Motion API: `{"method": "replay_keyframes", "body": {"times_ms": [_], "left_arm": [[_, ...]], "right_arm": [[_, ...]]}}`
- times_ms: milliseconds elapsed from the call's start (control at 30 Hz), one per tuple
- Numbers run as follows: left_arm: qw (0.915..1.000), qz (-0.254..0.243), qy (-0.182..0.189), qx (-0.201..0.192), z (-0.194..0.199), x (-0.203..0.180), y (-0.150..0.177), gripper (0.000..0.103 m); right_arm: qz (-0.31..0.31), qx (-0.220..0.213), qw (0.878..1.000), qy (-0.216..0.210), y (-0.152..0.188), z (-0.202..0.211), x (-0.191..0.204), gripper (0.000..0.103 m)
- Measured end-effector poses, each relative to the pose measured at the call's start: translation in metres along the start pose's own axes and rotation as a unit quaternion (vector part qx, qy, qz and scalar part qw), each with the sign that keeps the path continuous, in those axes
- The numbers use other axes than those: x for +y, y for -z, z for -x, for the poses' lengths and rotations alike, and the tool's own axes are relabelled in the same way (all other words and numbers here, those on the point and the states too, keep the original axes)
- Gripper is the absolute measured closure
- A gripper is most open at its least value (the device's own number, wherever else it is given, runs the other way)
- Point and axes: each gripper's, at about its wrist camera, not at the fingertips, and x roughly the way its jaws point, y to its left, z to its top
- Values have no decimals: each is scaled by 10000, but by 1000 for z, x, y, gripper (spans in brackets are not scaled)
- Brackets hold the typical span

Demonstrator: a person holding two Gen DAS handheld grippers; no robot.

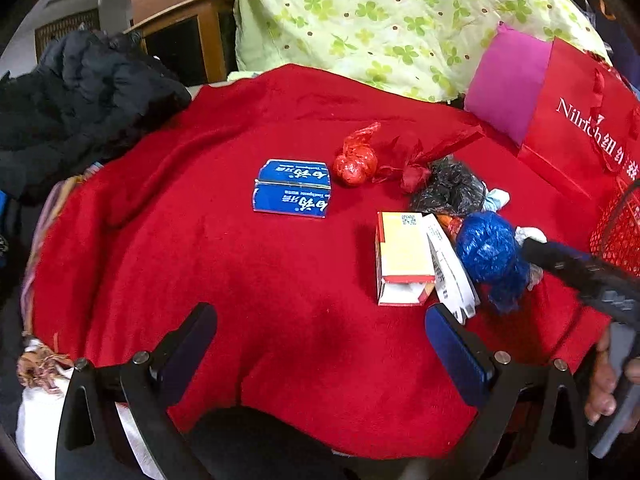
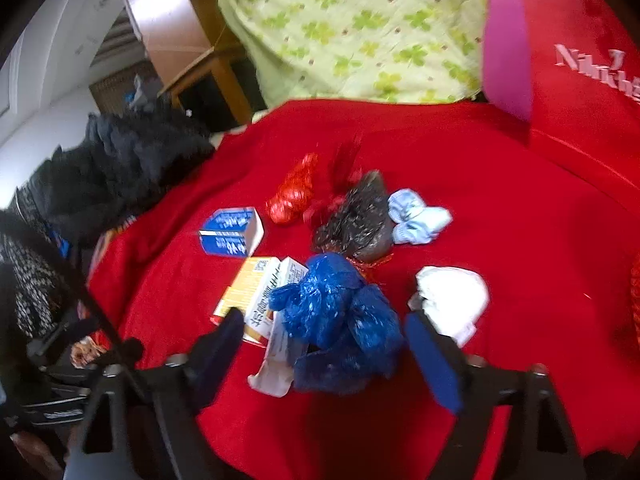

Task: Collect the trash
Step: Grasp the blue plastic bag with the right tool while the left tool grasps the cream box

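Your left gripper (image 1: 320,332) hovers low over the red blanket (image 1: 200,264) with its jaws spread wide and nothing between them. Far left on the blanket's edge lies a black jacket (image 1: 80,96). Moving right, the blue toothpaste boxes (image 1: 292,187) lie flat near the middle. Just right of them sits the red plastic bundle (image 1: 354,162), with a red crumpled wrapper (image 1: 416,164) beside it. Next comes the black plastic bag (image 1: 448,188), with a pale blue wad (image 2: 416,216) touching its right side. Nearer to you the yellow carton (image 1: 404,256) leans against a white leaflet box (image 1: 448,272), and the blue plastic bag (image 2: 340,320) rests against that box. Your right gripper (image 2: 324,356) has its jaws released, one on each side of the blue plastic bag; whether the pads touch it you cannot tell, the view being blurred. A white tissue wad (image 2: 452,300) lies just right of the blue bag. At far right a red gift bag (image 1: 580,132) stands at the blanket's edge
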Motion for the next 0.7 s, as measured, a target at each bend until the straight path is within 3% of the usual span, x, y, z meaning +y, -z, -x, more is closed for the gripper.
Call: {"method": "replay_keyframes", "body": {"times_ms": [100, 233, 333, 567, 633, 700], "left_arm": [[9996, 106, 254, 105, -14, -1, -6, 0], [9979, 78, 553, 344, -36, -6, -12, 0], [9961, 18, 751, 465, -50, -17, -17, 0], [9920, -10, 1071, 667, -78, -30, -35, 1], [9908, -23, 1110, 769, -89, -33, -40, 6], [9890, 20, 1117, 970, -102, -33, -41, 23]], "right_arm": [[9, 285, 9996, 66, -2, -28, -6, 30], [25, 644, 9979, 85, 3, -51, -13, 43], [107, 630, 9980, 8, 6, -47, -13, 56], [45, 466, 9988, -133, 18, -17, -26, 61], [6, 394, 9991, -154, 20, -7, -30, 61], [-42, 319, 9994, -149, 22, 2, -33, 61]]}}
